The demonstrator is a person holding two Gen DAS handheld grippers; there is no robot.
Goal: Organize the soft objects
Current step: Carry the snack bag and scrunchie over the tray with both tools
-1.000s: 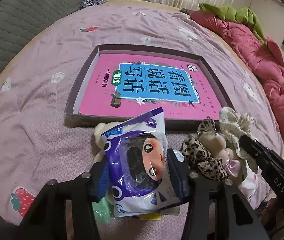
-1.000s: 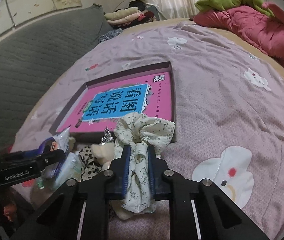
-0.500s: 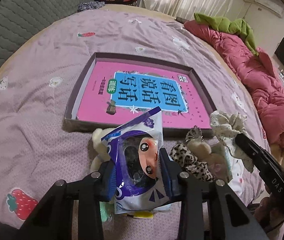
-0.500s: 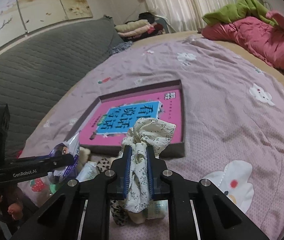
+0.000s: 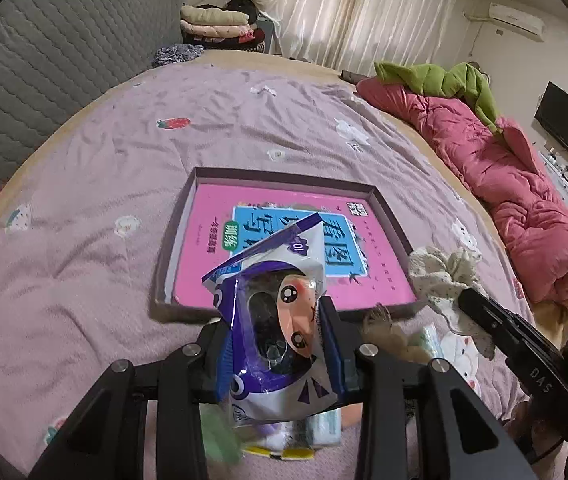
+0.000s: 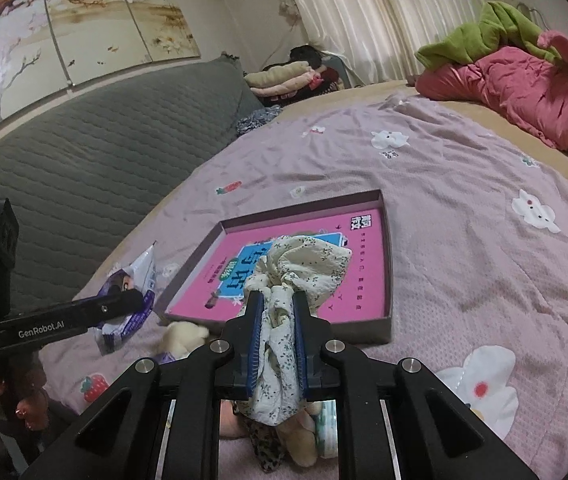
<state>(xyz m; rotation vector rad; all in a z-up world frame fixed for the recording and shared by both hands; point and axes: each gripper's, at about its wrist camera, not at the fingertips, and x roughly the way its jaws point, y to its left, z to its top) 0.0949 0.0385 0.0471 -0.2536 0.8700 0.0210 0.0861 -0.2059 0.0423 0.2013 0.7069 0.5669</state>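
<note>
Crumpled, the cream floral scrunchie bulges above pinching jaws.

Left gripper arm reads "GenRobot.AI"; right gripper arm reads "DAS". Pink book in box: Chinese title, "看图" legible. Snack packet: "01".

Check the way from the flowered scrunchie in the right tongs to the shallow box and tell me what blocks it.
Nothing visible does. The scrunchie is clamped in the right tongs, lifted above the bed, with the box right ahead. Only a pink book lies flat inside it.
</note>
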